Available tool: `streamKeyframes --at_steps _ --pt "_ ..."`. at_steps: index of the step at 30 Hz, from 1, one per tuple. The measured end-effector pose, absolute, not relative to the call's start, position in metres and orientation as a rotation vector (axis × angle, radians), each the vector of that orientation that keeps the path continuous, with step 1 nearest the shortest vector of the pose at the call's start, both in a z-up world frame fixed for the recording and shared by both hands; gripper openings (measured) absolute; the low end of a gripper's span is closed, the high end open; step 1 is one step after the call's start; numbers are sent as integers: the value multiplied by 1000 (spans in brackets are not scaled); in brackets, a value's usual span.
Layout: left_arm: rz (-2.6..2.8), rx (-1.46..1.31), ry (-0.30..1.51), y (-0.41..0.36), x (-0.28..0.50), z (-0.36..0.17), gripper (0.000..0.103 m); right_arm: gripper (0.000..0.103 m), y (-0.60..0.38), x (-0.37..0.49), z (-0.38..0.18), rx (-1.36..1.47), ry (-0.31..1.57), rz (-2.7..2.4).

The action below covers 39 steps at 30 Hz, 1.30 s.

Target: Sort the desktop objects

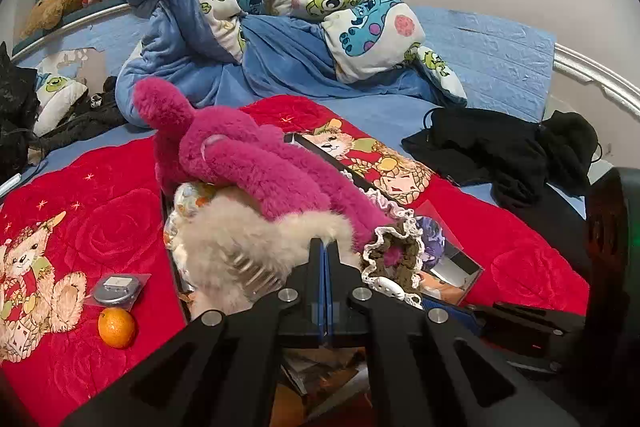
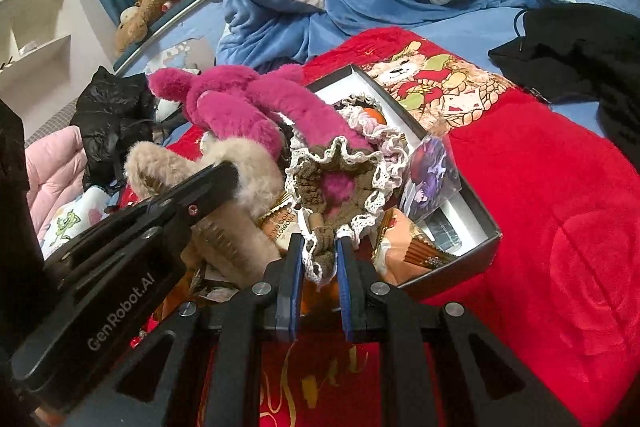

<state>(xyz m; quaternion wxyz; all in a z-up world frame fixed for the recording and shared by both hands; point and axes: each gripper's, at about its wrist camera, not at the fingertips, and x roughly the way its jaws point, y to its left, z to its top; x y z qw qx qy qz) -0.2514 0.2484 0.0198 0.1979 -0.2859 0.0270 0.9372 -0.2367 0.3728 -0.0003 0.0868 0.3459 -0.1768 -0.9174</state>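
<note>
My right hand-held gripper (image 2: 318,267) is clamped on the brown lace-trimmed scrunchie (image 2: 340,179), its blue pads pinching the lower end of the ruffle, which fans up toward twelve o'clock from the fingertips. The scrunchie rings one limb of the magenta plush toy (image 2: 236,103), whose long axis runs from the fingertips up toward ten o'clock, across the open black gift box (image 2: 486,227) lying on the red bear-print blanket (image 2: 540,187). So the coming move, as I judge it, turns on pulling along that limb, back toward six o'clock, rather than sideways. My left hand-held gripper (image 1: 325,247) reads as together, with only a thin blue line between the pads and its tips buried in the beige fluffy hair claw (image 1: 240,251) at twelve o'clock; whether it actually pinches the fur I cannot tell. In the right view it comes in from eight o'clock, angled up, just beside the scrunchie. The right is the nearer to the scrunchie. An orange (image 1: 117,327) sits at nine o'clock on the blanket, well apart.
</note>
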Motion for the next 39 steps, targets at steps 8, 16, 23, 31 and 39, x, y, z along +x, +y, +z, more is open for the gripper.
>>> streamKeyframes --at_steps 8,16,23,31,39 --pt "2618 -800 45 246 -249 20 0 16 375 -234 -1 1034 -513 -2736" --pt "2630 -798 52 247 -248 21 0 16 372 -234 0 1036 -494 -2738" --pt "2584 -783 -6 246 -242 29 52 23 370 -231 6 1025 -499 -2738" --pt "2610 -667 -81 234 -225 53 103 81 371 -216 28 930 -487 -2766" --pt "2626 -709 -33 233 -225 56 103 83 364 -209 40 907 -411 -2792"
